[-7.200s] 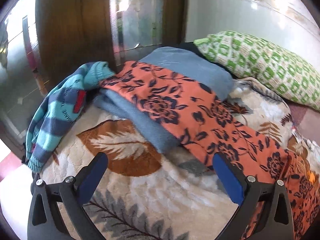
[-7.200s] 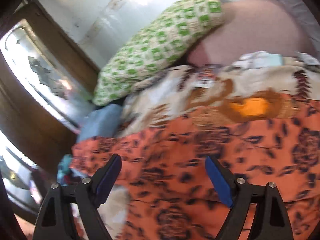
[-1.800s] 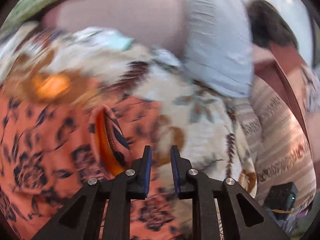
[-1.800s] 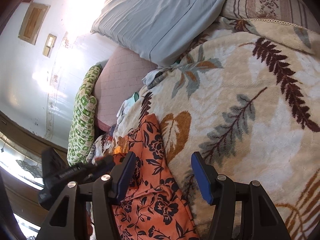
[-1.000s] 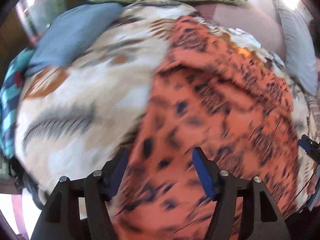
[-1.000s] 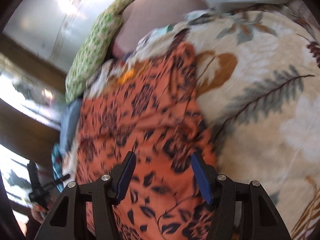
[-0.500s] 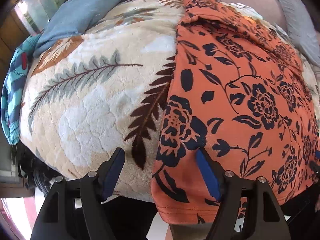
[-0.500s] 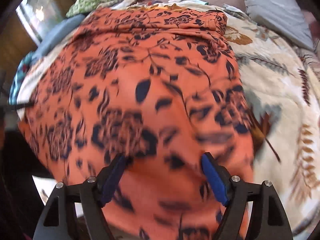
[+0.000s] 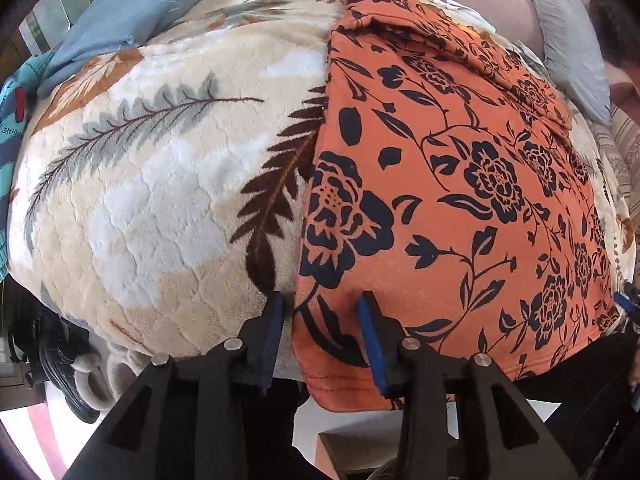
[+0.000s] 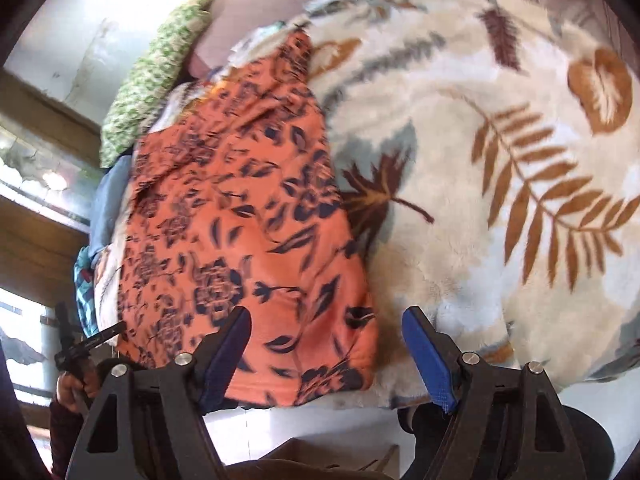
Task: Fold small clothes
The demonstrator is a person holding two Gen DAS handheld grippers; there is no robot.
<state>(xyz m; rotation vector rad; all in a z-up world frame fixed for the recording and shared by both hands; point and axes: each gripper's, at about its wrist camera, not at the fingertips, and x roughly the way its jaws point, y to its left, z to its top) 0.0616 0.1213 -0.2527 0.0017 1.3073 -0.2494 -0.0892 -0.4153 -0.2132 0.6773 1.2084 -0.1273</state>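
Observation:
An orange garment with dark flowers lies spread flat on the leaf-patterned blanket, its hem at the bed's near edge. My left gripper points down at the garment's near left corner. Its jaws are closing, with that corner between them and the pads still apart. In the right wrist view the same garment is slightly blurred. My right gripper stands wide open over the near right corner, one finger on the cloth and one over the blanket. A hand holds the left gripper at far left.
A folded blue cloth and a teal striped sweater lie at the bed's far left. A green patterned pillow, a pink pillow and a grey pillow line the back. Black shoes stand on the floor below the bed edge.
My left gripper came down onto the garment's near left corner and its jaws narrowed. My right gripper swung across the garment to its near right corner and opened wider.

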